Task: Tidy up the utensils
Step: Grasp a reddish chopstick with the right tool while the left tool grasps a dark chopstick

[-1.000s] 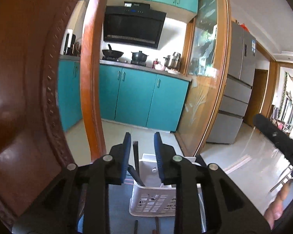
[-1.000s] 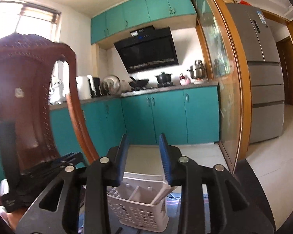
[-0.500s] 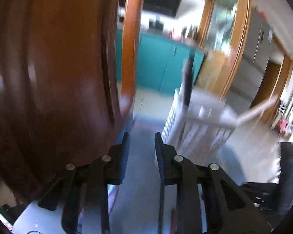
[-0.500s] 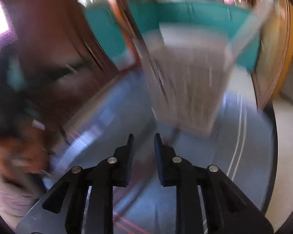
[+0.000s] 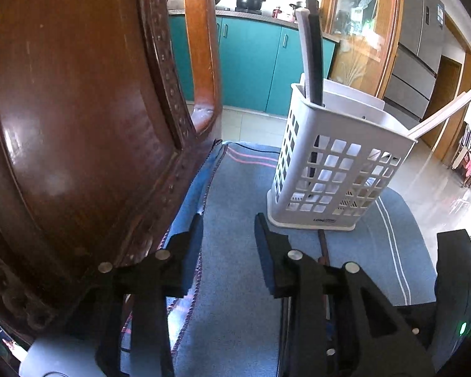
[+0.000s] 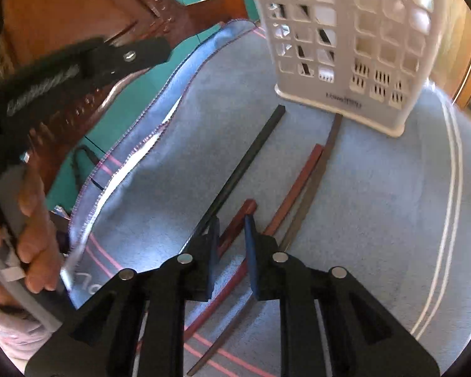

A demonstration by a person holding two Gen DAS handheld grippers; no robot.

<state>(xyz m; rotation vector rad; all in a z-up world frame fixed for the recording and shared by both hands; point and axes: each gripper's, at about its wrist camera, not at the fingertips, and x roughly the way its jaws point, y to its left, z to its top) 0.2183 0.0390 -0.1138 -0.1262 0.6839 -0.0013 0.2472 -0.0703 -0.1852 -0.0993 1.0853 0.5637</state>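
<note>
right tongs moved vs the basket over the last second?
Yes. The right tongs have dropped and tilted downward: the white basket, earlier low between the fingers, now sits at the top of the view, and the tongs hang over the chopsticks on the blue cloth.

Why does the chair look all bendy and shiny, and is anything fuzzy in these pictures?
Left wrist view: the fisheye lens bows the wooden chair back, and window light leaves pale glare on its varnish; the white utensil basket is sharp. Right wrist view: the basket and cloth stripes are slightly smeared, and sunlight washes out the blue cloth near the hand.
</note>
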